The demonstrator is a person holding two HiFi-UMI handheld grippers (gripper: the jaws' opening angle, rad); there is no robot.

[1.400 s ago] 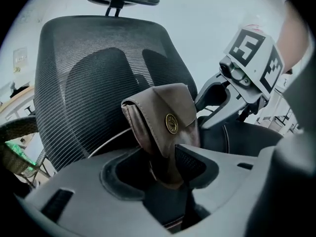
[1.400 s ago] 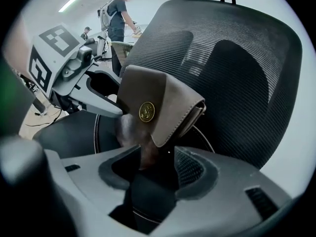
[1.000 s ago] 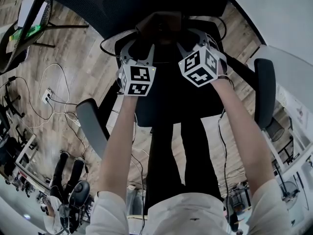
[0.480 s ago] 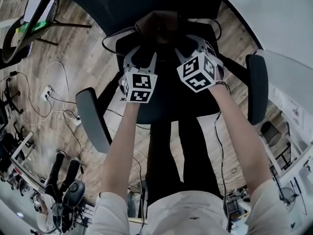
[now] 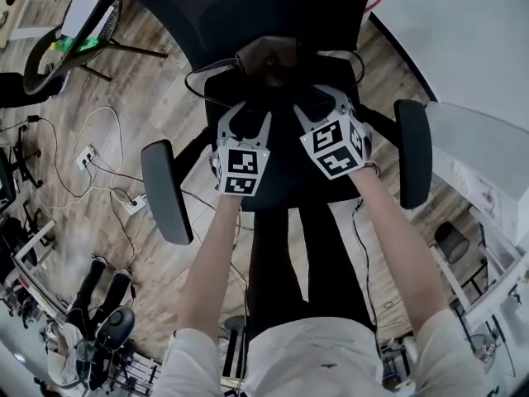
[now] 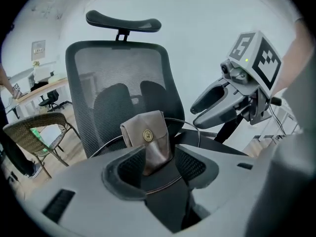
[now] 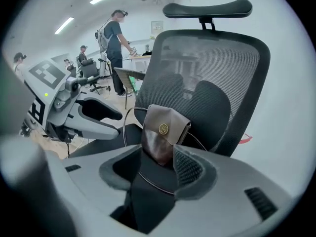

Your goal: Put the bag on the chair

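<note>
A small brown bag [image 5: 269, 60] with a round gold clasp stands on the seat [image 5: 285, 176] of a black mesh office chair and leans on its backrest [image 6: 118, 78]. Its thin strap [image 5: 205, 74] loops over the seat. My left gripper [image 5: 245, 122] and right gripper [image 5: 321, 107] hover side by side over the seat, short of the bag, both open and empty. In the left gripper view the bag [image 6: 148, 137] shows beyond the spread jaws, with the right gripper [image 6: 210, 107] at the right. The right gripper view shows the bag [image 7: 163, 132] and the left gripper [image 7: 101, 117].
The chair's armrests [image 5: 165, 190] [image 5: 413, 151] flank the seat. Cables and a power strip [image 5: 85, 157] lie on the wooden floor at the left. A wicker chair [image 5: 66, 35] stands far left, and a white table [image 5: 463, 56] stands at the right. People [image 7: 116, 38] stand in the background.
Both grippers have drawn back from the bag toward the seat's front edge. The bag stays on the seat against the backrest.
</note>
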